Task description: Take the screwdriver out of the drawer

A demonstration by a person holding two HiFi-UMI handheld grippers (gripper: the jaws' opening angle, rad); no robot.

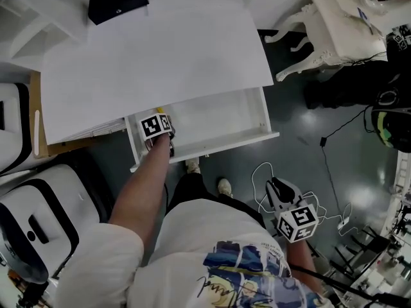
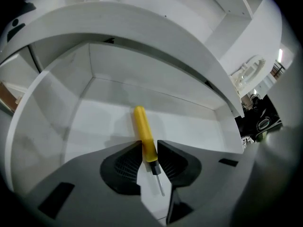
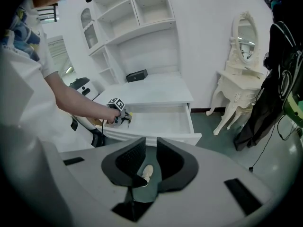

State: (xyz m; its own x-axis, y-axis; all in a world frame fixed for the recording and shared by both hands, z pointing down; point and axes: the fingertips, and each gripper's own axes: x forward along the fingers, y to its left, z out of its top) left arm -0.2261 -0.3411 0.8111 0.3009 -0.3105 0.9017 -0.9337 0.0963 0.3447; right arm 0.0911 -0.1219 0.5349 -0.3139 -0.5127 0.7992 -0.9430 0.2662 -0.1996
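Closest in, the right hand-held gripper (image 3: 151,149) hangs over the dark floor, its jaws slightly apart with nothing between them; a pale shoe (image 3: 147,172) shows beyond the gap. Further out, the left hand-held gripper (image 2: 149,148) reaches into the open drawer (image 1: 225,145) at its front left corner, jaws clamped on the yellow handle of the screwdriver (image 2: 144,131) just above its black collar. The screwdriver's long axis runs front to back in the drawer, metal shaft pointing to the drawer's front, handle end toward the back wall. Beyond lies the white worktop (image 1: 160,50)
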